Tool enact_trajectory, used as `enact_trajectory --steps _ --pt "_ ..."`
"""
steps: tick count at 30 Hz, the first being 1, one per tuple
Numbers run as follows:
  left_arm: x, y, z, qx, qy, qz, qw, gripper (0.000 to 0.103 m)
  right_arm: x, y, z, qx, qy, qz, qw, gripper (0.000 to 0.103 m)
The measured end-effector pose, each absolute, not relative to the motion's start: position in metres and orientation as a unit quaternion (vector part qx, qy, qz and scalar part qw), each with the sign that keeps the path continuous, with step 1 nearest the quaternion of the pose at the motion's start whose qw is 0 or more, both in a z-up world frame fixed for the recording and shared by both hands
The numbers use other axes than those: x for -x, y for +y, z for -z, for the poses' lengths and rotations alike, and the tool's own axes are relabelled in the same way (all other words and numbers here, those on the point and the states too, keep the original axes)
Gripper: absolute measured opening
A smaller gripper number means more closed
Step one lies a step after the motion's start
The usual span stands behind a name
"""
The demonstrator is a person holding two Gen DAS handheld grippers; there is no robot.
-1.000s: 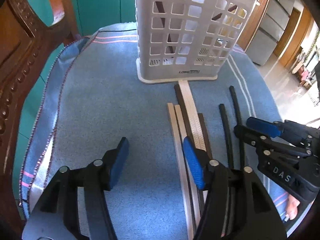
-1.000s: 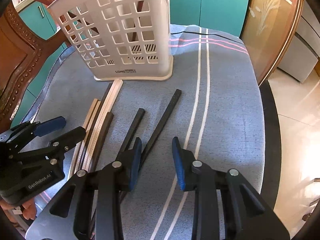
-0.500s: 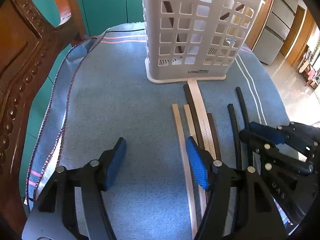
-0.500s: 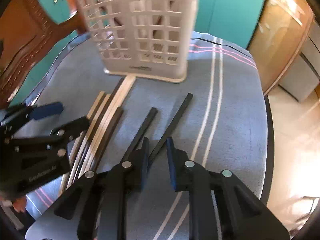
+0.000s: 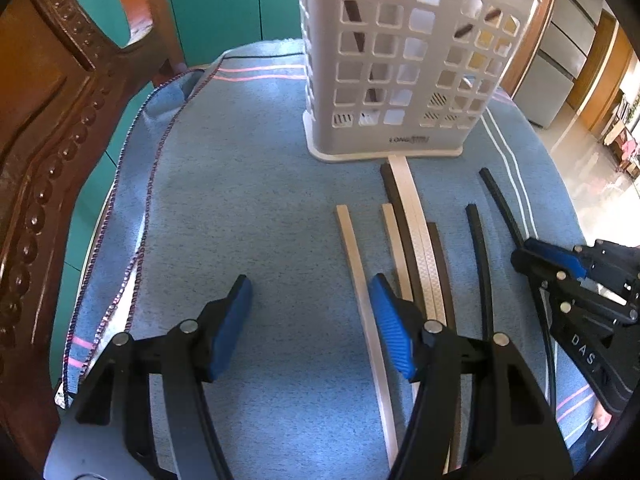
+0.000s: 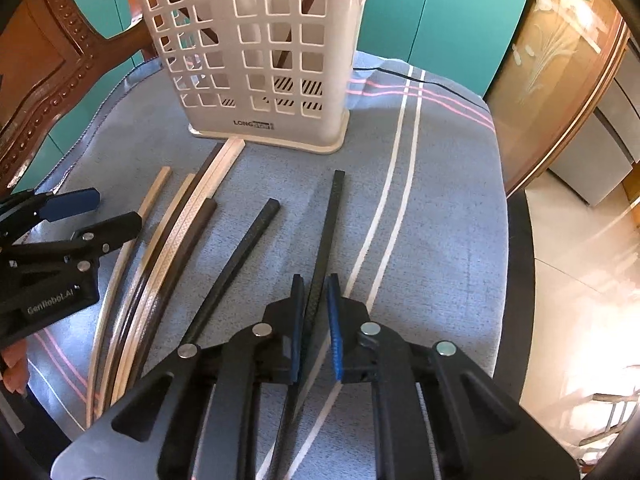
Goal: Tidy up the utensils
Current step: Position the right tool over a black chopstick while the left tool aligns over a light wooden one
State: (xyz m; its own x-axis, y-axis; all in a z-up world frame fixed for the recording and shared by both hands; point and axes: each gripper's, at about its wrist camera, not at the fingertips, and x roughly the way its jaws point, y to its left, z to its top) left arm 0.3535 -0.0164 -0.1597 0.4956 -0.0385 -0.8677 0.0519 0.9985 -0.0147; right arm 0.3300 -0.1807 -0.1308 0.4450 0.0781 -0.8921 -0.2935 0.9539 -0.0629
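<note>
Several long sticks, pale wood and dark, lie side by side on a blue cloth in front of a white lattice basket (image 5: 404, 60), which also shows in the right wrist view (image 6: 260, 48). My right gripper (image 6: 316, 296) has its jaws closed around the rightmost black stick (image 6: 332, 216), which still lies on the cloth. My left gripper (image 5: 310, 300) is open and empty above the cloth; its right finger sits beside a pale stick (image 5: 356, 256). A second black stick (image 6: 244, 256) lies to the left of the held one.
A carved wooden chair (image 5: 44, 128) stands at the table's left edge. The blue striped cloth (image 6: 440, 208) covers a round table, with its rim close on the right. Teal cabinets stand behind. Dark sticks stand inside the basket.
My right gripper has moved right over the rightmost black stick and its jaws have narrowed around it. My left gripper stays open and has shifted little.
</note>
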Motion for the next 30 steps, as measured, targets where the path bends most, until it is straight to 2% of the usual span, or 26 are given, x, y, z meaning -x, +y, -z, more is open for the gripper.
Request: enact_trajectory --steps 6,17,27,30 --pt "-0.354 -0.019 0.163 -0.012 0.504 0.026 0.864 0.063 -0.328 -0.178 0.13 0.105 0.513 -0.104 0.846 0.013" --pt "-0.354 -0.014 0.161 -0.005 0.502 0.017 0.865 0.063 -0.328 -0.183 0.128 0.1 0.511 -0.095 0.848 0.02" --pt "-0.36 0.035 0.154 0.11 0.503 0.04 0.856 0.062 -0.331 -0.189 0.127 0.088 0.512 -0.086 0.85 0.028" --pt "-0.361 0.03 0.156 0.108 0.506 0.049 0.854 0.062 -0.331 -0.189 0.126 0.086 0.511 -0.084 0.851 0.028"
